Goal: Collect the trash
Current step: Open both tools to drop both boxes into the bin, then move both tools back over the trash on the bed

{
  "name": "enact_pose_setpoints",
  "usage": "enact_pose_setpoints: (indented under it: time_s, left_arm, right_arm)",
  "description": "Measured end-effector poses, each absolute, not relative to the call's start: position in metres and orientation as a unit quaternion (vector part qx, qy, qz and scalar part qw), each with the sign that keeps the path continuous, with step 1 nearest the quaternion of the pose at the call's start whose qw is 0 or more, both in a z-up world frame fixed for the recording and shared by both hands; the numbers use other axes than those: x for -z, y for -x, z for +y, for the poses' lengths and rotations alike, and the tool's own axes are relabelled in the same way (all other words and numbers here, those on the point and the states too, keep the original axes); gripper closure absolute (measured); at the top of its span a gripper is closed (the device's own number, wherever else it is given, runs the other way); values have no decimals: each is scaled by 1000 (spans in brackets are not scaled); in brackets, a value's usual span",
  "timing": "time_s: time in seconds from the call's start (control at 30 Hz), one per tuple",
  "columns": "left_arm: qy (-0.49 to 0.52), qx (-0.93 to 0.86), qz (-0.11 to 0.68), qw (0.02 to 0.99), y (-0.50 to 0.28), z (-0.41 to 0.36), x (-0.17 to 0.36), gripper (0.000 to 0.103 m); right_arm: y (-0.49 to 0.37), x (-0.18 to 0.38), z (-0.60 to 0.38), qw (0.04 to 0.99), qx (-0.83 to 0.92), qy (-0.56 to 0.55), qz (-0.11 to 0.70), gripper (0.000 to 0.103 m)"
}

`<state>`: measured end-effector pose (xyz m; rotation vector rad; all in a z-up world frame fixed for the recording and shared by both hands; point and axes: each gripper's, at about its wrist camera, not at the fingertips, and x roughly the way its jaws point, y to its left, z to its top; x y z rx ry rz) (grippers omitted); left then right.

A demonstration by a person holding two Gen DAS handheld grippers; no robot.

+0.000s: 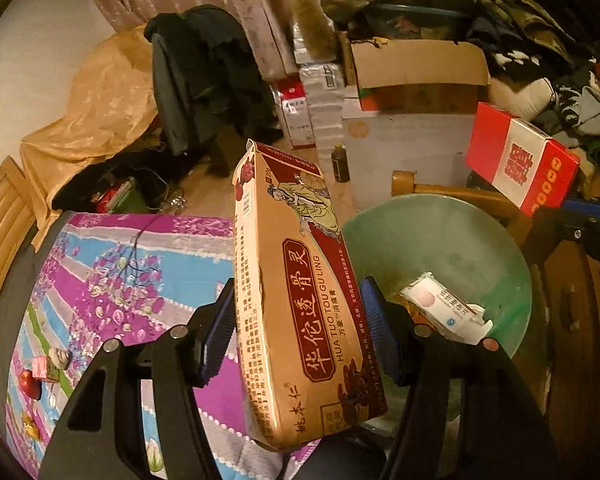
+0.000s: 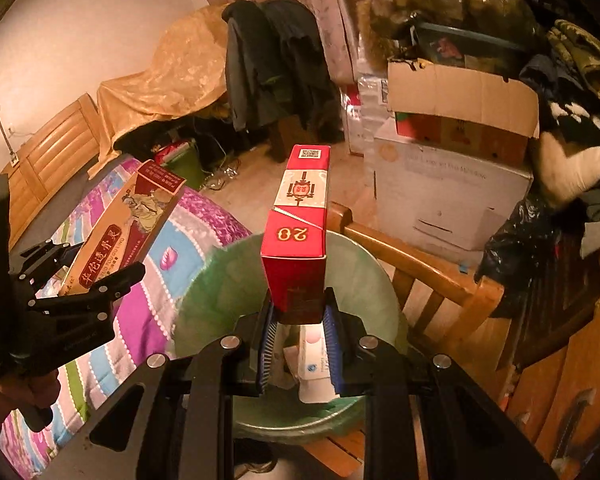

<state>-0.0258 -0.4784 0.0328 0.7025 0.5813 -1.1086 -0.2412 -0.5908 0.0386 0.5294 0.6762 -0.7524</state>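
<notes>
Two claws are counted: the left claw (image 1: pixel 296 344) and the right claw (image 2: pixel 300 344). Three flat cartons are counted as trash: one tan medicine carton (image 1: pixel 300 300), one red cigarette carton (image 2: pixel 298 224), and one white medicine box (image 1: pixel 445 312). One green-lined bin (image 1: pixel 459 232) is seen, with one item counted inside it. One bed (image 1: pixel 140 264) with a patterned cover is counted, and one small bottle (image 1: pixel 340 164) is seen on the floor. One open cardboard box (image 2: pixel 459 92) and one large white box (image 2: pixel 451 196) are counted. One wooden chair (image 2: pixel 419 264) is seen.
</notes>
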Motion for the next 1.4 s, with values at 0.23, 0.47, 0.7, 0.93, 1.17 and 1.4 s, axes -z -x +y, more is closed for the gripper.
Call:
enact_pose_setpoints:
  time_s: [0.23,0.47,0.7,0.93,1.17,1.4]
  left_arm:
    - [-336,514,273,741,33,-487,-21,44]
    - [-348,520,279,729,39,-493,-13,44]
    - [-369,527,278,714,47,-497,-4,31]
    - [-369,519,280,718,45,-497,-4,30]
    - [-366,511,279,726,42,-492,-5,30]
    - [-349,490,290,744,27,-476,-5,30]
  right_arm:
    - [243,-24,-596,835,347,-261,338,79]
    - [243,-16,-598,832,343,-266,345,79]
    - [244,-9,-604,827,341,-280,348,67]
    - [249,-10,-606,830,344,-286,334,66]
    - [246,-11,-604,831,343,-283,334,66]
    - [237,-17,-596,844,338,-268,319,66]
